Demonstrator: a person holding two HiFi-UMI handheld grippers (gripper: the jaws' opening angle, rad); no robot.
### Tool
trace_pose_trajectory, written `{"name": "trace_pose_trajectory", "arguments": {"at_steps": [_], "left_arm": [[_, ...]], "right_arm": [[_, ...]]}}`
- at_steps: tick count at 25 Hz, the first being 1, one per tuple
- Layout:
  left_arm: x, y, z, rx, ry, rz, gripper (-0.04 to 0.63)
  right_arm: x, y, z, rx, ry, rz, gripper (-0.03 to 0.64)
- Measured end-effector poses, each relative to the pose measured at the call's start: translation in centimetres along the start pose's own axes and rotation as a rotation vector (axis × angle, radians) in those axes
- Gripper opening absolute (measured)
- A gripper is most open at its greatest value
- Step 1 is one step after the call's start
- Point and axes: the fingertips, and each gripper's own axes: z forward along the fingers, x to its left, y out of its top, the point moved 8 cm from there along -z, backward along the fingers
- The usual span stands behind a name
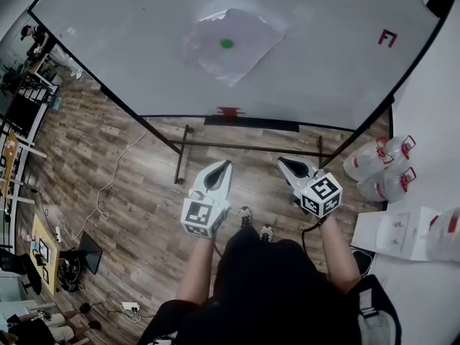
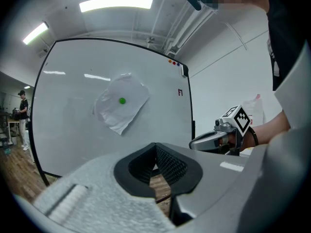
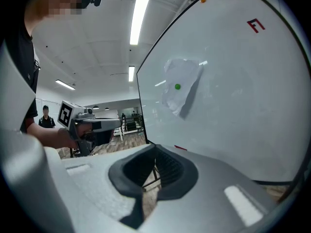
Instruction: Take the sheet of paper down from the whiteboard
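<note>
A crumpled white sheet of paper (image 1: 231, 45) hangs on the whiteboard (image 1: 338, 63), pinned by a green magnet (image 1: 226, 44). The left gripper view shows the paper (image 2: 120, 103) straight ahead; the right gripper view shows the paper (image 3: 181, 86) at centre right. My left gripper (image 1: 225, 165) and right gripper (image 1: 284, 162) are held side by side in front of the board, well short of it and below the sheet. Both are shut with nothing between the jaws: left gripper (image 2: 155, 147), right gripper (image 3: 155, 149). Each also shows in the other's view: right gripper (image 2: 194, 142), left gripper (image 3: 116, 124).
The board stands on a metal frame (image 1: 183, 153) over a wooden floor. A red object (image 1: 230, 111) sits on its lower ledge, and a red mark (image 1: 387, 37) is at upper right. Water jugs (image 1: 381, 167) and a white box (image 1: 395, 232) stand right. A person (image 2: 22, 115) stands far left.
</note>
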Motion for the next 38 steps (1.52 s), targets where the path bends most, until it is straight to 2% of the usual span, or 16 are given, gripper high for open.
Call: {"name": "trace_pose_trajectory", "arguments": {"at_steps": [13,38], "left_arm": [[4.1,-0.1,5.5,-0.001,-0.088,-0.016,0.009],[10.6,1.7,14.0,-0.029,-0.155,-0.001,0.009]], "right_arm": [[-3.1,0.6,3.5,0.015,-0.072,0.026,0.005],[-9.1,3.7,8.9,-0.006,-0.143,0.03,0.005]]}}
